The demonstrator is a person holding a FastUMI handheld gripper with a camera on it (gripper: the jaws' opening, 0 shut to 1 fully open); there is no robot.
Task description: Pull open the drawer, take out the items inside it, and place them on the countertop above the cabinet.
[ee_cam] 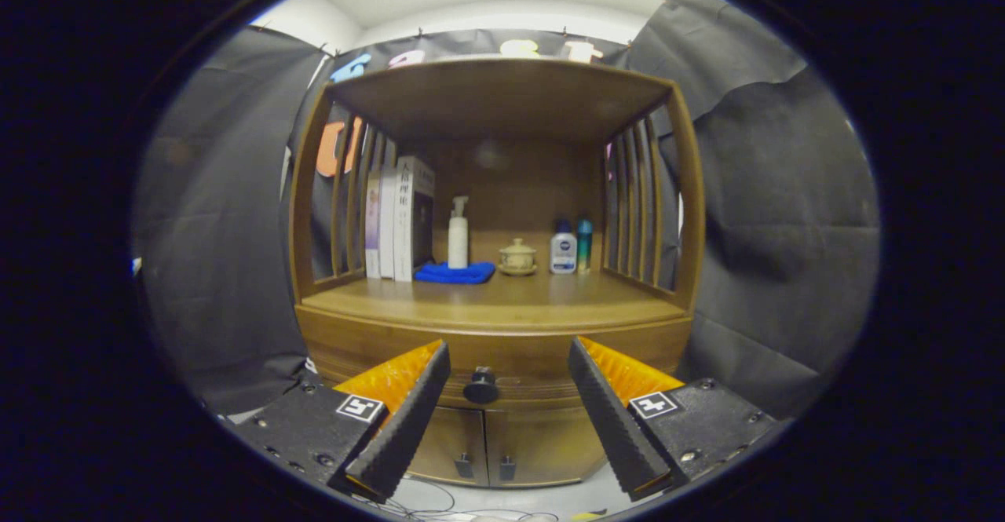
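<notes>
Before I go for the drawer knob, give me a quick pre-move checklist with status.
1. Gripper open: ok, fingers spread wide, nothing between them.
2. Drawer knob in sight: ok, it sits beyond the fingertips, between the two fingers, slightly toward the left one.
3. Drawer shut: ok, front looks flush with the cabinet, nothing pulled out yet.
4. Contact with knob: not ok, fingers are apart from it.
5. Free spot on countertop: ok, bare wood in front of the blue cloth and lidded cup.
6. Drawer contents: cannot tell, drawer closed.
</notes>
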